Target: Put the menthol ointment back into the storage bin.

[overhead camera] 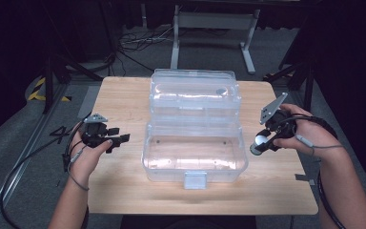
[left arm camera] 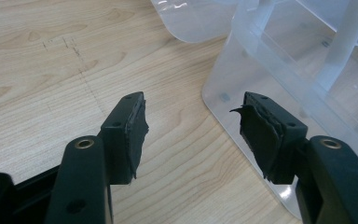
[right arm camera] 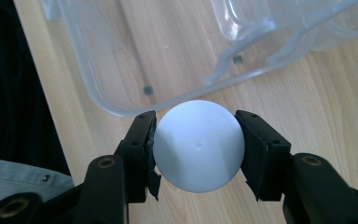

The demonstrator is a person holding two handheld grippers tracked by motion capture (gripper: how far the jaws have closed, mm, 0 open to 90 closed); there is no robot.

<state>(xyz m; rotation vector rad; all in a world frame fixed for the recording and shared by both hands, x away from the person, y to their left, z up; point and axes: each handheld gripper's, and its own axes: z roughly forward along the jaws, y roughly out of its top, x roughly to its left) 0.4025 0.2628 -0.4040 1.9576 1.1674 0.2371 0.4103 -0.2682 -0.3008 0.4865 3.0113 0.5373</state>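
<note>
right claw (right arm camera: 196, 140) is clamped on a smooth white plastic ball (right arm camera: 198, 145), both pads pressing its sides, held above the light wooden worktop (overhead camera: 124, 191) just beside the right wall of the open clear plastic storage box (overhead camera: 194, 152). the box's hinged lid (overhead camera: 195, 90) lies back behind it. left claw (left arm camera: 191, 135) stands apart with nothing between, near the box's left corner.

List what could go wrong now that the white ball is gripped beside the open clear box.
1. The right gripper pinches the round white ball only at its two sides; it might squirt out and roll off the table.
2. The clear box is light and unheld, with the left gripper open beside it; a bump on its rim could shift it.
</note>
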